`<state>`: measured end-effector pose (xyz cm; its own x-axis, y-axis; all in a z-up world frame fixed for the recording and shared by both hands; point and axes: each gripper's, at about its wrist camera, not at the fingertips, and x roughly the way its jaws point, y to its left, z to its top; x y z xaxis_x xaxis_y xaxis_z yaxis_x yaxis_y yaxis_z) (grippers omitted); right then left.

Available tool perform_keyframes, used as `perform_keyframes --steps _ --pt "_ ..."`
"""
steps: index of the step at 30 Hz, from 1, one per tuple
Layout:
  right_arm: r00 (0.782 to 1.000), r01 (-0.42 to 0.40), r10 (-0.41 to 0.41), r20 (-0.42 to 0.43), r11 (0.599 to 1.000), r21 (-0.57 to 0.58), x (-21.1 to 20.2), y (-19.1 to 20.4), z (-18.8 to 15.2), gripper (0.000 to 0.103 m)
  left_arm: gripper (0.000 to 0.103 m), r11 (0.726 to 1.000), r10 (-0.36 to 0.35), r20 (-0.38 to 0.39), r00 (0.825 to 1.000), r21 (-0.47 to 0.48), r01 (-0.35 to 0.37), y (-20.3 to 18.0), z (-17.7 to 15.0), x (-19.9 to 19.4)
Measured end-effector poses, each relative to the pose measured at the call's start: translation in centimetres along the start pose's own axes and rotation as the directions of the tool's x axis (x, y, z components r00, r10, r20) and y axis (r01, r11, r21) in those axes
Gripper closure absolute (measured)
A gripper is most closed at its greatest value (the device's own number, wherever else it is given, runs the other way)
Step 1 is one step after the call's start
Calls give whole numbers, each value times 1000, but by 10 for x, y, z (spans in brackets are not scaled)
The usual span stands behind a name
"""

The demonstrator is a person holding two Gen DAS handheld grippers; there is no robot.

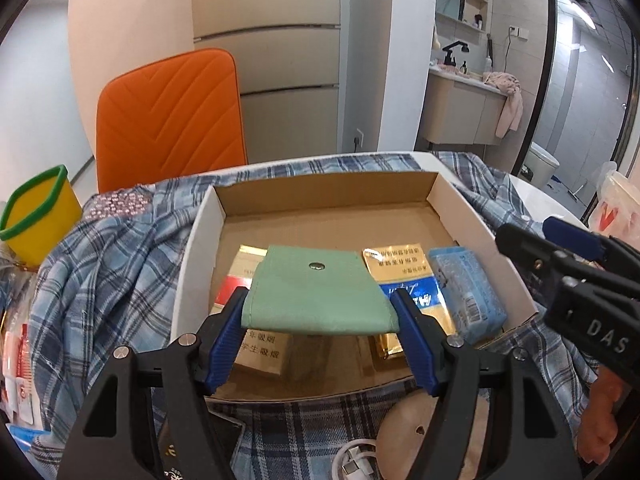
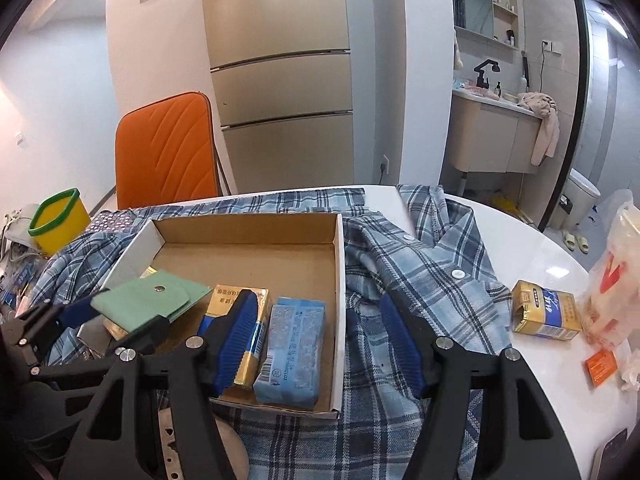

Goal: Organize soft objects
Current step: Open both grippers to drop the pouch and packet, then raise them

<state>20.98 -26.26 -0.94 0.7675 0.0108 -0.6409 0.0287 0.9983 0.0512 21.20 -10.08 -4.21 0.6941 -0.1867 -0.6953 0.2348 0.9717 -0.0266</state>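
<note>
My left gripper point(image 1: 320, 304) is shut on a green snap pouch point(image 1: 316, 292) and holds it above the near part of an open cardboard box point(image 1: 328, 200). The pouch point(image 2: 152, 300) and the left gripper point(image 2: 96, 312) also show at the left of the right wrist view. In the box point(image 2: 248, 224) lie a red and gold carton point(image 1: 260, 352), a gold and blue pack point(image 2: 244, 336) and a blue tissue pack point(image 2: 292, 352). My right gripper point(image 2: 316, 320) is open and empty over the box's right wall.
A blue plaid shirt point(image 2: 420, 280) covers the white table point(image 2: 540, 256) under the box. A gold pack point(image 2: 546, 316) and a plastic bag point(image 2: 612, 272) lie at the right. A yellow tub point(image 2: 60, 220) and an orange chair point(image 2: 168, 148) stand at the left.
</note>
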Motion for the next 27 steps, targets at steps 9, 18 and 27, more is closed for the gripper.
perform_keyframes --steps 9,18,27 --pt "998 19 -19 57 1000 8 -16 -3 4 36 9 999 -26 130 991 -44 32 9 3 -26" --pt "985 21 -23 170 1000 18 -62 0 18 34 2 999 25 367 930 -48 -8 17 13 -105" --pt "941 -5 -5 337 1000 27 -137 13 31 23 0 998 62 556 829 -18 -62 25 9 -186"
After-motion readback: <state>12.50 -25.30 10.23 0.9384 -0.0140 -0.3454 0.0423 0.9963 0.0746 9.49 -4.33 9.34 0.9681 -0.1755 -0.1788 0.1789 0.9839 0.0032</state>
